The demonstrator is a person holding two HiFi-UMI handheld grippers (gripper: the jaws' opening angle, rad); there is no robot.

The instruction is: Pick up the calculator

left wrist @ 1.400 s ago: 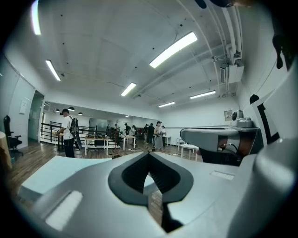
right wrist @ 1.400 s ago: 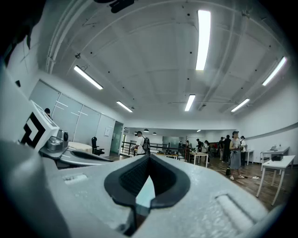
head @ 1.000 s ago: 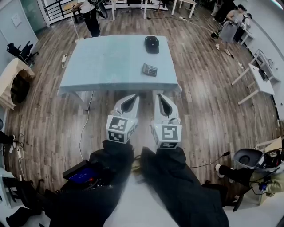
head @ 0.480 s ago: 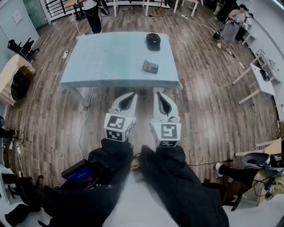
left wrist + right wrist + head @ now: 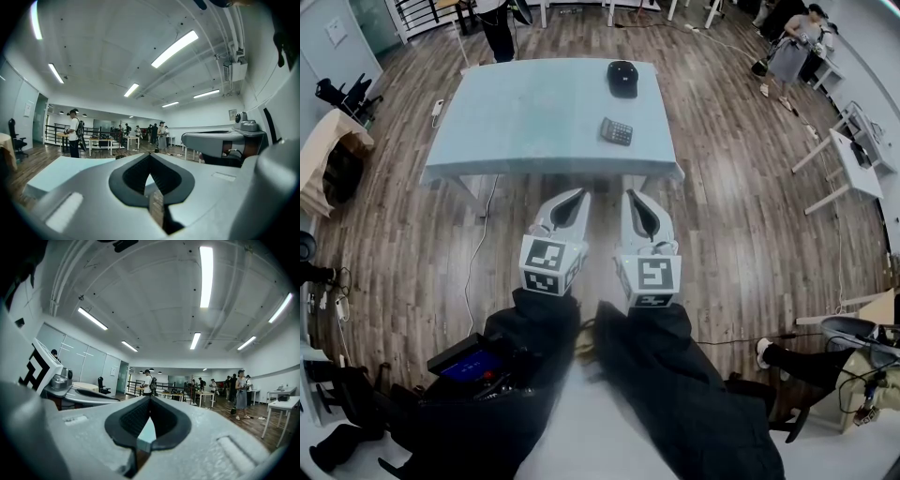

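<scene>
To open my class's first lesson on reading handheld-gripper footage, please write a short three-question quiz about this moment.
1. True or false: the calculator lies on the table, nearer the person than the black cap.
2. Choose one: the left tongs and right tongs are A) both shut and empty, B) both wide open, C) shut on the calculator.
3. Fill in: both tongs are held side by side over the wooden ____, short of the table's near edge.

Key: 1 true; 2 A; 3 floor.
</scene>
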